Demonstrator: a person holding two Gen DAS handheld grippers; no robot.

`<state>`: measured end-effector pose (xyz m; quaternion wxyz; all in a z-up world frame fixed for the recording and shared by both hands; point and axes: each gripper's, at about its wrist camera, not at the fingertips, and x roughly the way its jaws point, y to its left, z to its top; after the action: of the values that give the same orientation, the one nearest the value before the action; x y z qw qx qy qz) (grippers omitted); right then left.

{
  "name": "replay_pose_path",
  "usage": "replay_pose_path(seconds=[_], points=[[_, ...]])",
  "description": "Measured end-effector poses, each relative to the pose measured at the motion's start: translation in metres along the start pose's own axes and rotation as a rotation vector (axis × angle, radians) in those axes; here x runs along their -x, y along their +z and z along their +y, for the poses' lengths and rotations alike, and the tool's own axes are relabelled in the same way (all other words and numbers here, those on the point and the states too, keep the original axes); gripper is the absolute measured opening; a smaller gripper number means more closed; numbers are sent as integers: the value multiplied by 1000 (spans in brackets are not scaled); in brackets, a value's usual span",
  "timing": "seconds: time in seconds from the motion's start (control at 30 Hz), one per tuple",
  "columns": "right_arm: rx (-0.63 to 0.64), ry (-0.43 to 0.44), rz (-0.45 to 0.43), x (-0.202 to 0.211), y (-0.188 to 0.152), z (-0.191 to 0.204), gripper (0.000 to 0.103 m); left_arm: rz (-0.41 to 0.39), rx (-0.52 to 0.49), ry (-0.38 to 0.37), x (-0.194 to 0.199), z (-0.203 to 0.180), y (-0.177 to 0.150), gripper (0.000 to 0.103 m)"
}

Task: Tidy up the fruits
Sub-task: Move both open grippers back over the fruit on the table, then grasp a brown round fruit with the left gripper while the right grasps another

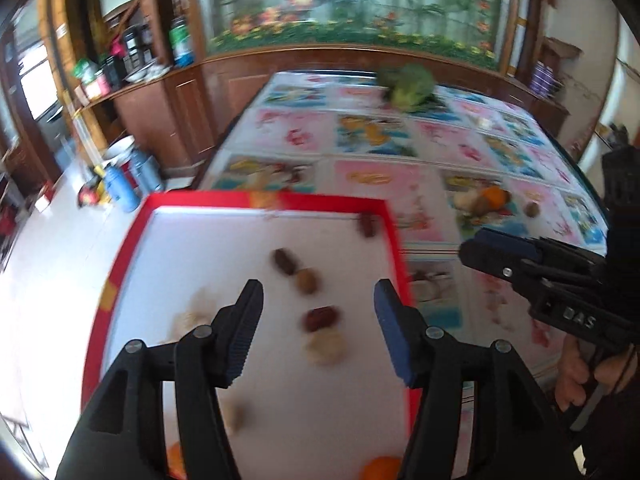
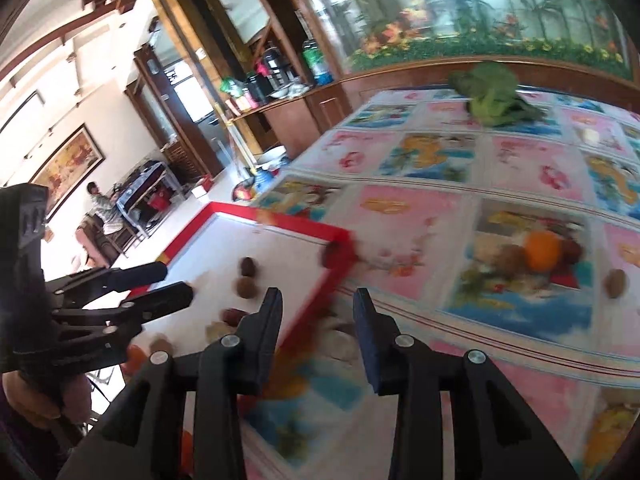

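We hold the left gripper [image 1: 318, 312] over the white floor of the red-rimmed tray [image 1: 264, 200], its jaws spread wide with nothing between them. Just ahead of its fingertips, between them, lies a red date [image 1: 321, 318], with a pale round fruit [image 1: 326, 346] touching it on the near side. Further ahead sit a second date [image 1: 285, 260] and a brown walnut-like fruit [image 1: 307, 281] close together, and a third date [image 1: 366, 225] lies far ahead against the tray's right corner. Left of the left finger we see pale blurred fruit [image 1: 196, 312], too smeared to count. Beneath the gripper, near its base, an orange [image 1: 381, 466] shows on the right; an orange patch on the left is too hidden to name.

The right gripper [image 2: 318, 310] is also open and empty, hovering over the tray's right rim where it meets the patterned tablecloth [image 2: 400, 232]. Ahead and to its right, well apart, an orange on the cloth [image 2: 543, 250] sits in a small cluster with a brown fruit [image 2: 513, 258] and a dark red one [image 2: 573, 250]. One brown nut-like fruit [image 2: 615, 283] lies alone further right. Far ahead, a green broccoli-like vegetable [image 2: 494, 98] rests on the table's far end.

We count three dates in the tray, and one orange out on the cloth.
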<state>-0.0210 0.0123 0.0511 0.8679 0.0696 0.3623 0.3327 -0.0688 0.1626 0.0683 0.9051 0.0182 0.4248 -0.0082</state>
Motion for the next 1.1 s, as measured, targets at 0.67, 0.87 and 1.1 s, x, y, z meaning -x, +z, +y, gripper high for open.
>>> replay_pose_path(seconds=[0.67,0.87,1.1], points=[[-221,-303,5,53,5,-156,36,-1,-280,-226,-71,-145,62,56],[-206,-319,20,44,9,-155,36,6,-340,-265,-96,-156,69,49],[-179,-345,33,33,12,-157,31,22,-433,-301,-113,-170,72,36]])
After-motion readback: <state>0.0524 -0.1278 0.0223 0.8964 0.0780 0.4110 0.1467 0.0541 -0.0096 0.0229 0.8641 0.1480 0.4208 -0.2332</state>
